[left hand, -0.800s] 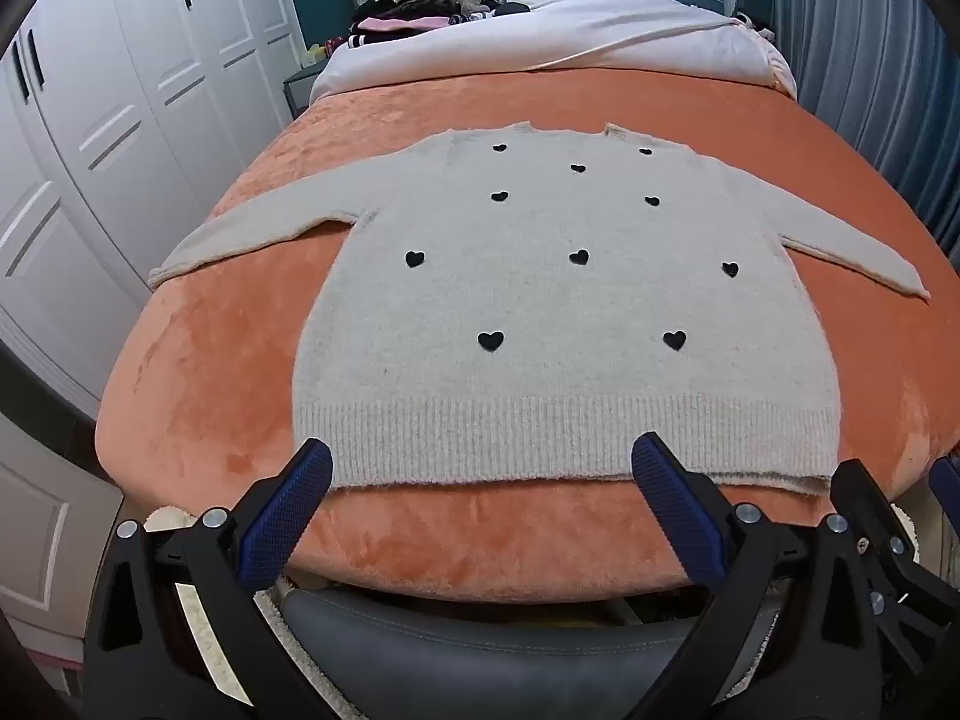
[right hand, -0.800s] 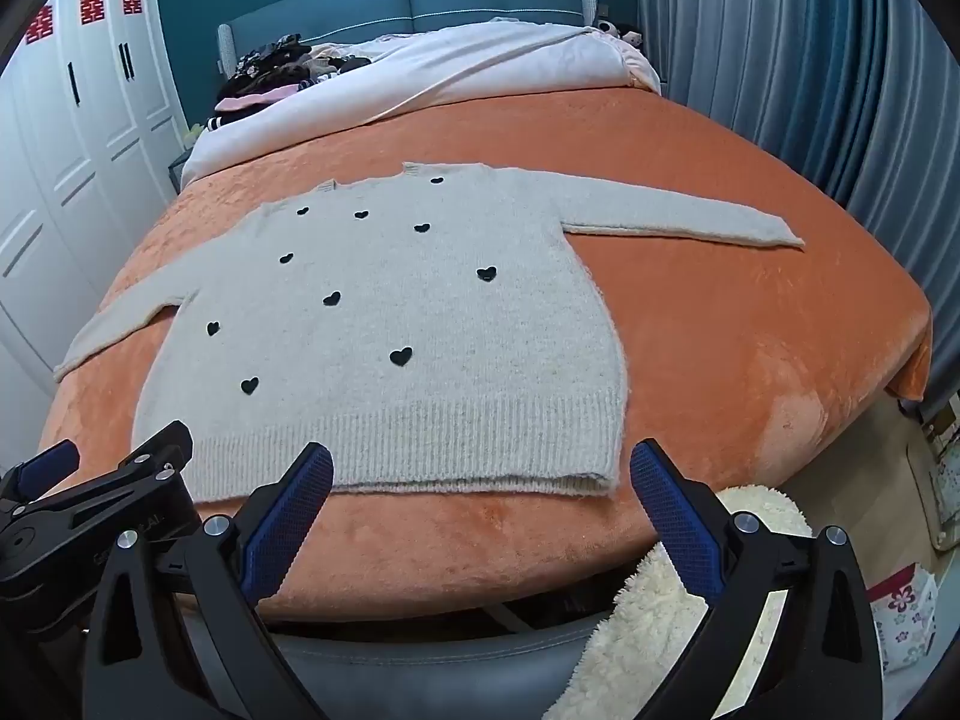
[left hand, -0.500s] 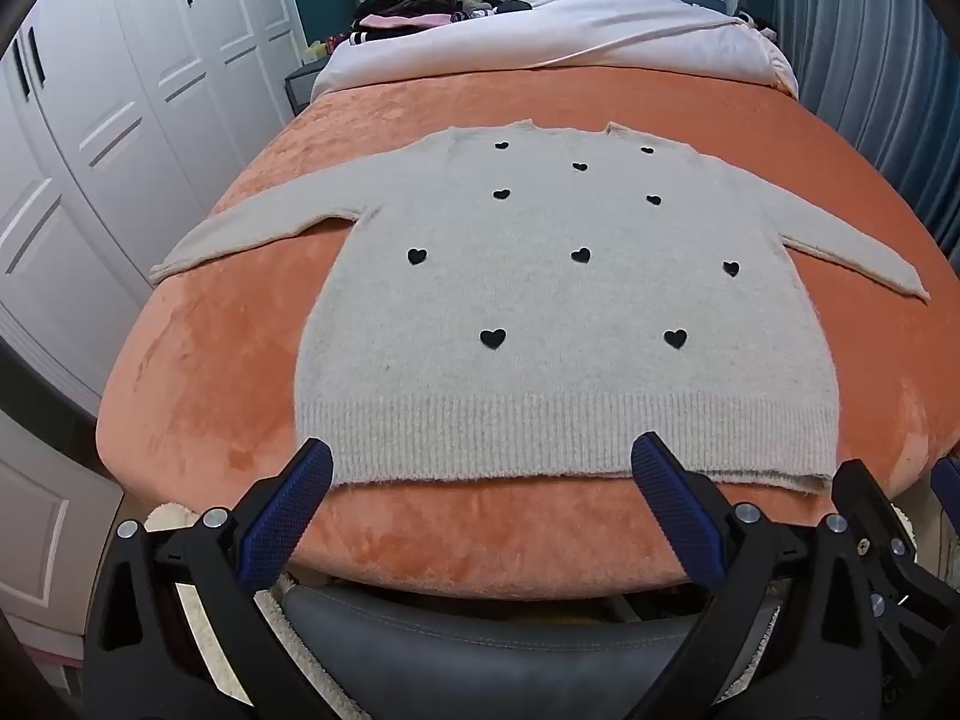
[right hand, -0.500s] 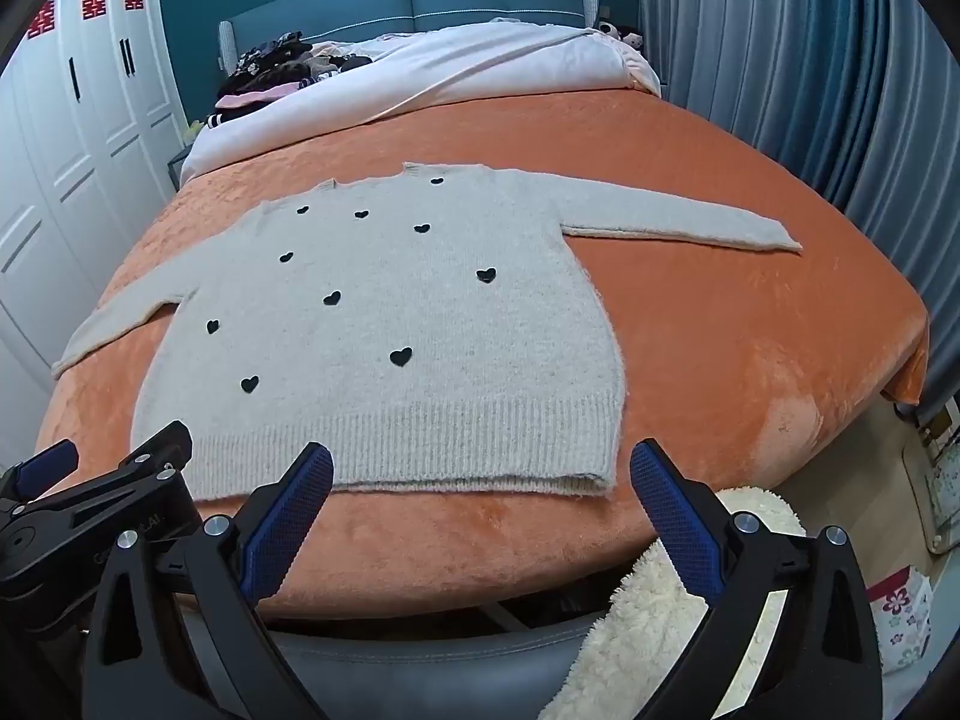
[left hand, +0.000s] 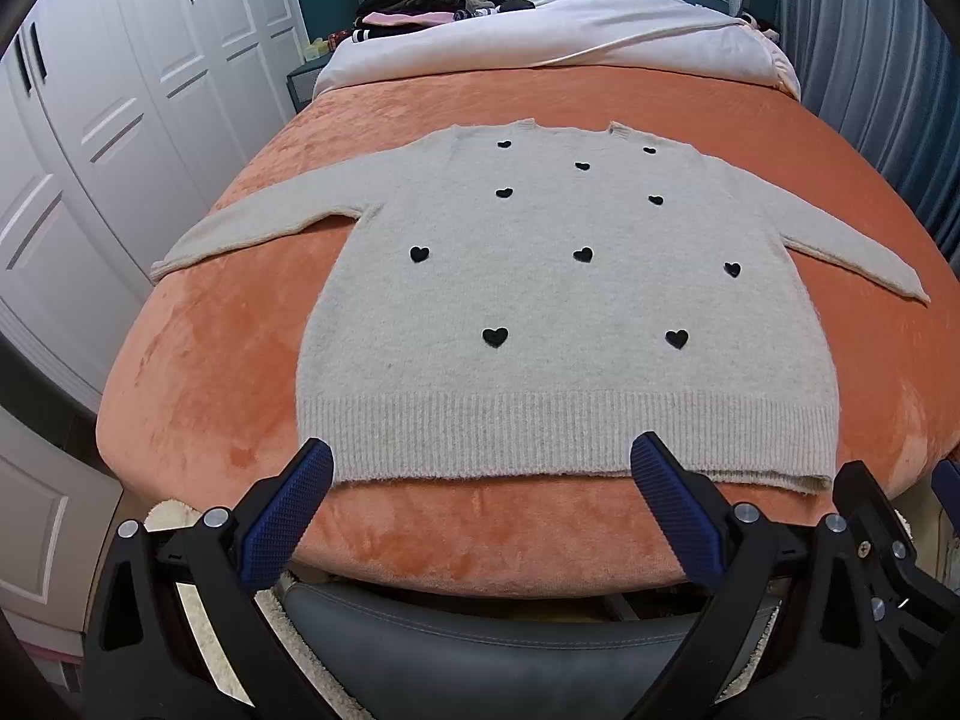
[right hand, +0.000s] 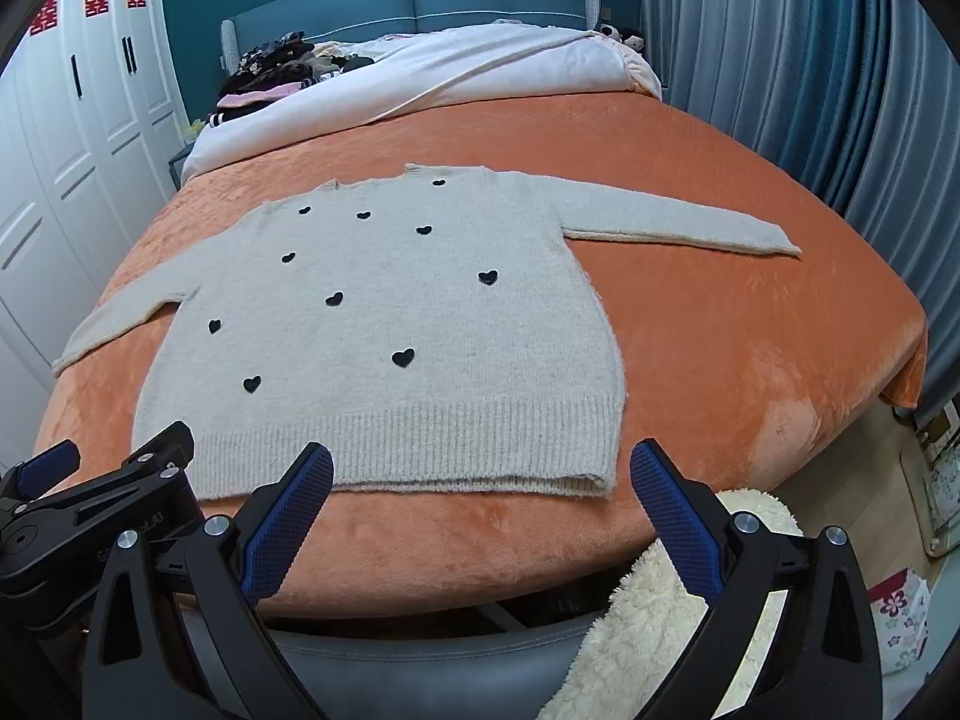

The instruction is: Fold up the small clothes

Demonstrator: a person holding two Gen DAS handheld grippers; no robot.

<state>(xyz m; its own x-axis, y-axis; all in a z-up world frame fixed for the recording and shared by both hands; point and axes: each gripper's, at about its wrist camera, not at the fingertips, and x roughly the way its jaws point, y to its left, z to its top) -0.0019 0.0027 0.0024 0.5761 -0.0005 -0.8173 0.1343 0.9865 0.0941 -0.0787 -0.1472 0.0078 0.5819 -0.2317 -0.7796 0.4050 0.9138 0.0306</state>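
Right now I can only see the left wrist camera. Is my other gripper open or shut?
Observer: Open. The right wrist view shows the right gripper with its jaws wide apart, holding nothing, near the hem of the sweater.
Operator: What's down on the floor on that side?
Observer: A fluffy white rug lies on the floor just past the right jaw.
Operator: Anything else down there?
Observer: Yes, a flower-patterned thing sits farther right. It's too small to tell what it is.
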